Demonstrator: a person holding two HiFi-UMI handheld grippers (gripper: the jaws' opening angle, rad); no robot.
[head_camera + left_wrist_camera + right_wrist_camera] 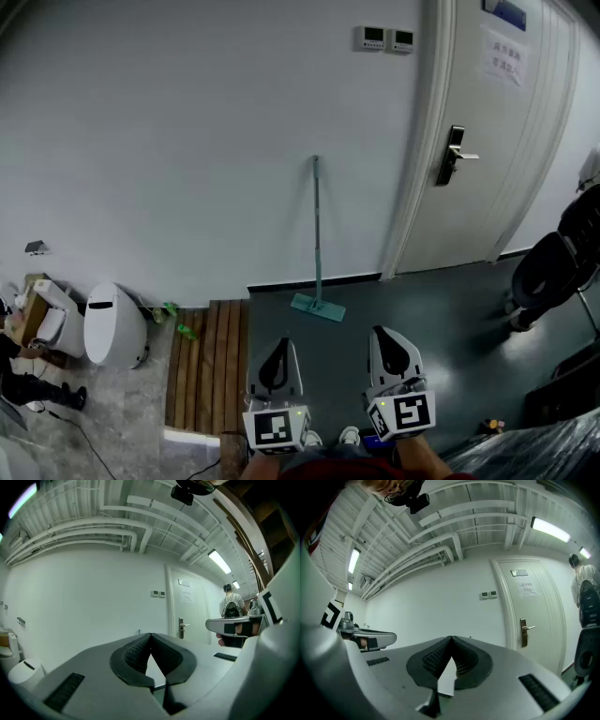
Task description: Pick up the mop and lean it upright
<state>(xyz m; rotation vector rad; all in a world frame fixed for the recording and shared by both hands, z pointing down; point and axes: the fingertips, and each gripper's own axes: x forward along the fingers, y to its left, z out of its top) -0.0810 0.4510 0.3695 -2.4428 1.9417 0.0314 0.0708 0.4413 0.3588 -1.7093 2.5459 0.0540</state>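
We hold both grippers low and level in front of us, well short of the door (497,141). The left gripper (277,345) has its jaws pressed together tip to tip with nothing between them. The right gripper (382,334), the one nearer the door, is clenched empty in the same way. Farther from the door than either gripper, a strip of wooden slats (208,361) lies on the floor, and past it on that same side sits a white rounded appliance (112,323). Ahead of us the mop (318,244) stands upright just left of the door frame, its teal head (317,307) flat on the dark floor (422,319) and its handle leaning against the white wall (187,141). Neither gripper touches it. The door is shut, with a lever handle (457,155) on its left edge and a paper notice (503,56) high on its panel. Two small wall controls (384,38) are mounted just left of the door's top. To the door's right stands a black chair (553,272).
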